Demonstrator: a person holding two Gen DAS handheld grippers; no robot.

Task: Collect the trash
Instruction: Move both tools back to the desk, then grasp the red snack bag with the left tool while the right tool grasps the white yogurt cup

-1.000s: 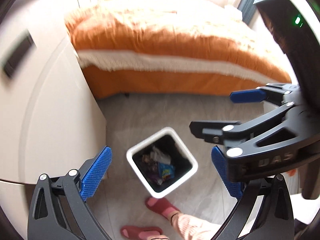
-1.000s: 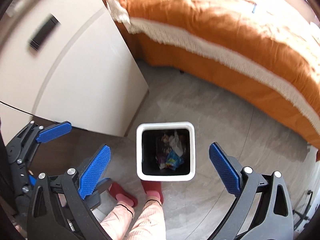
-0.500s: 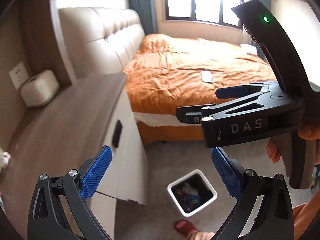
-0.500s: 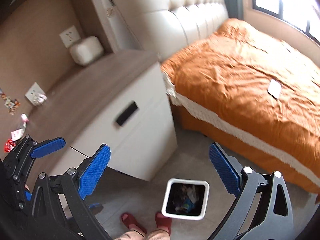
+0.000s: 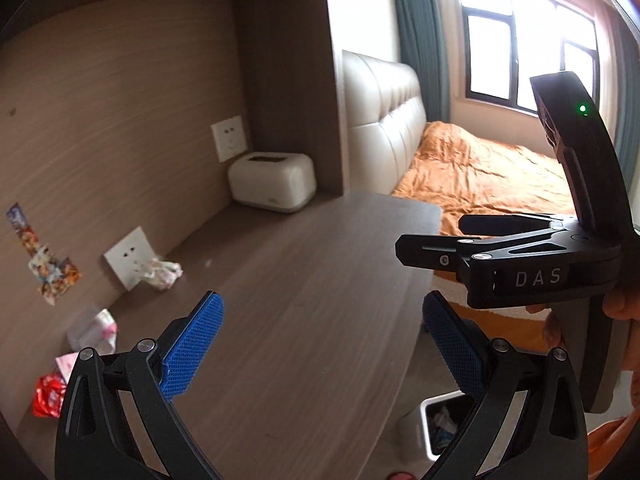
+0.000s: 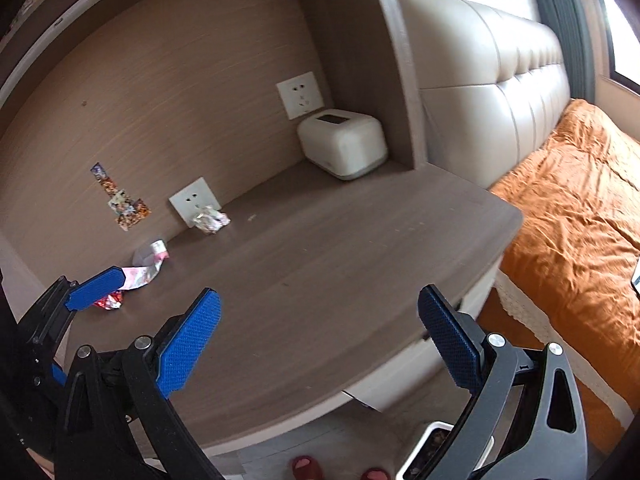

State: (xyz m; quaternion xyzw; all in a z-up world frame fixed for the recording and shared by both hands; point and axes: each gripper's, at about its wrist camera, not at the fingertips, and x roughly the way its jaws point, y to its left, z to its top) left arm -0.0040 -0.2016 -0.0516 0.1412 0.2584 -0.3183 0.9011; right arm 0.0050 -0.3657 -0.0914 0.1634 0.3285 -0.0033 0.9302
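Note:
Scraps of trash lie along the back of the brown tabletop (image 5: 312, 280): a crumpled pale wrapper (image 5: 162, 274) by a wall socket, a clear and pink wrapper (image 5: 94, 330), and a red foil wrapper (image 5: 48, 396) at the far left. The same pieces show in the right wrist view: the crumpled wrapper (image 6: 210, 219), the pink wrapper (image 6: 148, 266), the red foil (image 6: 109, 302). My left gripper (image 5: 320, 344) is open and empty above the table. My right gripper (image 6: 318, 334) is open and empty too. The white bin (image 5: 412, 432) with trash inside stands on the floor below the table's edge.
A white box (image 5: 272, 182) stands in the back corner of the table. The bed with an orange cover (image 6: 580, 220) and padded headboard lies to the right. Red slippers (image 6: 306, 468) are on the floor under the table's front edge.
Both grippers have swung up from looking down into the bin to facing the tabletop and its wrappers. Both stayed open and empty.

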